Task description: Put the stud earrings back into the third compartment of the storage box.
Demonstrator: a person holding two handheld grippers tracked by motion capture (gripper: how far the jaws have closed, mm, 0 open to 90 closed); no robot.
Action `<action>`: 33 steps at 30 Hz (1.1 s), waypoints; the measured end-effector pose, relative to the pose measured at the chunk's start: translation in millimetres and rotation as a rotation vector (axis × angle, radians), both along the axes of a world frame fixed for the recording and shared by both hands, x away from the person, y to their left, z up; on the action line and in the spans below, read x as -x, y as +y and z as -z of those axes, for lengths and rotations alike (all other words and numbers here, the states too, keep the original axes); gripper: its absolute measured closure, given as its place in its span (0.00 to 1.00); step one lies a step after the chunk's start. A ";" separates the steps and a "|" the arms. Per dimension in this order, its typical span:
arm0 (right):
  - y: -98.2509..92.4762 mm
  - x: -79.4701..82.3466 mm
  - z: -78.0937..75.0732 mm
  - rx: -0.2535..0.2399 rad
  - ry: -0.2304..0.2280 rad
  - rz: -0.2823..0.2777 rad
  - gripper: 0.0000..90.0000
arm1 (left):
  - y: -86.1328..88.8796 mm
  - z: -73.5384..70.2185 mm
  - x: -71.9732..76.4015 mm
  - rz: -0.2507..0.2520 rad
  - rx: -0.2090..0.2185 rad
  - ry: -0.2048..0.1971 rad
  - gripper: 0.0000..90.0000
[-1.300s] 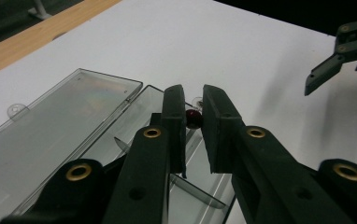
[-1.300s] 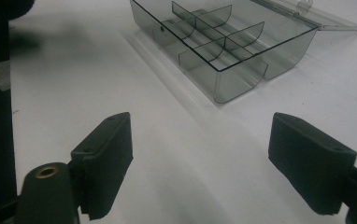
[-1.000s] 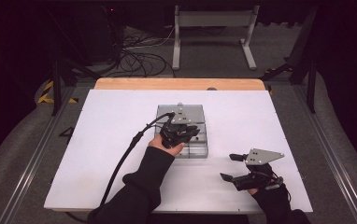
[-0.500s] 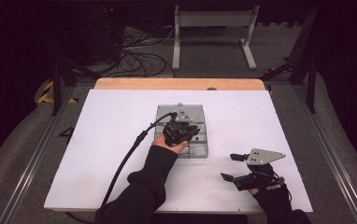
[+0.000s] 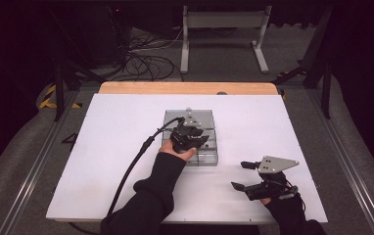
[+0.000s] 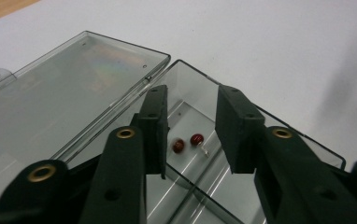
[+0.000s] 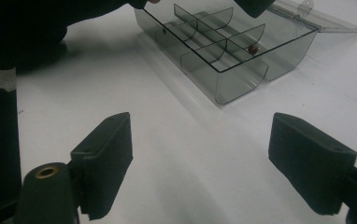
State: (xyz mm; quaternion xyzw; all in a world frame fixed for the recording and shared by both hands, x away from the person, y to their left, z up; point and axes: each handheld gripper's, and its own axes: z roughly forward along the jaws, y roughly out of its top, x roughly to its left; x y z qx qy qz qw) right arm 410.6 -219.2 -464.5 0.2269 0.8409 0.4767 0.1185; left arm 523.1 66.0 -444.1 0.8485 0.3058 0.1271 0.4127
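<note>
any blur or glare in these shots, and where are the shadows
Left gripper view: one of the two red beads looks smeared, and the open lid carries a faint rainbow sheen. Right gripper view: soft shadow left of the clear box. High view: dark surroundings, white table evenly lit.

the left tongs (image 6: 190,135) hang over an open clear box (image 6: 279,128), jaws apart with a gap between them. through that gap two small dark red beads (image 6: 188,142) lie close together on the box floor, a tiny pale bit just beside the right one. the lid (image 6: 60,107) lies folded back flat on the white bench (image 6: 270,42), its hanging tab at the far left.
</note>
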 end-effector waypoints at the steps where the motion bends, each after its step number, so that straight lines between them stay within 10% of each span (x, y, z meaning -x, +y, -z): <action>1: -0.1 0.0 -0.1 -0.001 0.000 0.000 0.25 | 1.7 -1.4 2.0 0.002 0.005 -0.006 0.68; 20: -1.0 0.5 -1.6 -0.009 -0.015 0.026 0.24 | 87.5 -49.1 87.2 0.016 0.100 -0.146 0.47; 33: -0.6 1.1 -1.5 -0.008 -0.016 0.031 0.23 | 178.6 -0.8 149.1 -0.034 0.108 -0.189 0.40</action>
